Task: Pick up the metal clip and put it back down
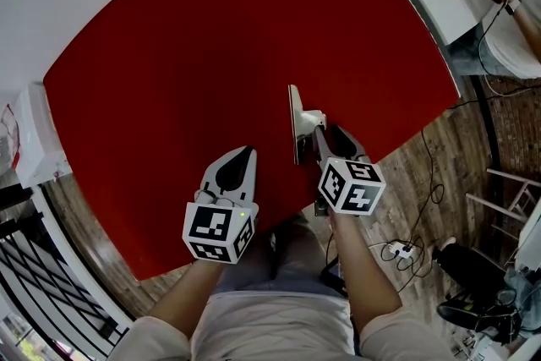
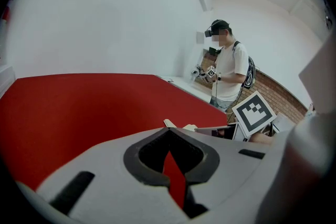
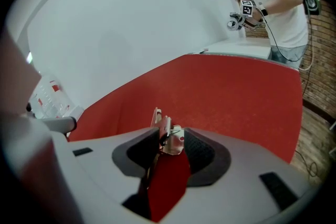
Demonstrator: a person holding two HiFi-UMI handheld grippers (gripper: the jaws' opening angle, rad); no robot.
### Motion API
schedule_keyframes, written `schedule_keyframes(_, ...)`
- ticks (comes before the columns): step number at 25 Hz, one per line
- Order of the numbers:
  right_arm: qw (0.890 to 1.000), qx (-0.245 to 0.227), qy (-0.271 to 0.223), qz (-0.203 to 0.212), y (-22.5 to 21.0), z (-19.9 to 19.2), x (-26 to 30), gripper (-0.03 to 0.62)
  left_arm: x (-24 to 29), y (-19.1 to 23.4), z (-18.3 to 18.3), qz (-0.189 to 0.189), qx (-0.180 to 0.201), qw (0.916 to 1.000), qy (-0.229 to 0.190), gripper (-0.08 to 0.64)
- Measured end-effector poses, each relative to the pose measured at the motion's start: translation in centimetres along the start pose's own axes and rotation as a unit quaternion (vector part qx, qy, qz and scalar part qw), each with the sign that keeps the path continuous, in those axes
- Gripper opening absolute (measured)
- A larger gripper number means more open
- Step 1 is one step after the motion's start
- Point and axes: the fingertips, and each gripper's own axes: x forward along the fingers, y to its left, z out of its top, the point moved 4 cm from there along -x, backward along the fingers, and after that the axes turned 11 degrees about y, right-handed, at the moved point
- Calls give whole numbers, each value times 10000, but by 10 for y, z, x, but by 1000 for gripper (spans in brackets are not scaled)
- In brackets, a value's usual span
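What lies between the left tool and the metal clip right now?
Nothing but bare red table: the head view shows an open strip of it separating the left tool from the metal clip, with no object in between.

The table (image 1: pixel 211 55) is a deep, plain red with no pattern, filling the middle of the head view. The metal clip (image 1: pixel 295 110) shows shiny silver against it. The left gripper (image 1: pixel 246 151) and the right gripper (image 1: pixel 314 126) are pale grey-white with black pads, and each bears a cube (image 1: pixel 218 230) printed with black-and-white square markers. At the lower right the floor (image 1: pixel 439 182) is brown wood planking. At the right of the left gripper view a person (image 2: pixel 229 68) wears a white shirt and a black cap, beside a reddish-brown brick wall (image 2: pixel 283 94).
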Motion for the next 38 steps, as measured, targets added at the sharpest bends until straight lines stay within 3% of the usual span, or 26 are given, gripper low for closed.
schedule_keyframes(11, 9998, -184, -59, -17, 18, 7, -54, 128, -21, -23, 21, 1, 147, 9998, -124, 5)
schedule_keyframes(17, 9987, -397, -316, -75, 37, 16, -97, 25, -50, -38, 33, 38, 250, 9994, -226, 5)
schedule_keyframes(28, 9924, -1080, -579, 67, 86, 24, -183, 6, -103, -65, 34, 87, 289, 9989, -348, 5)
schedule_keyframes(35, 9900, -1058, -887, 293, 93, 22, -207, 6, -127, -70, 38, 167, 290, 9982, -493, 5)
schedule_keyframes(38, 9879, -1165, -1005, 191, 94, 21, -214, 6, -134, -72, 39, 185, 319, 9978, -550, 5)
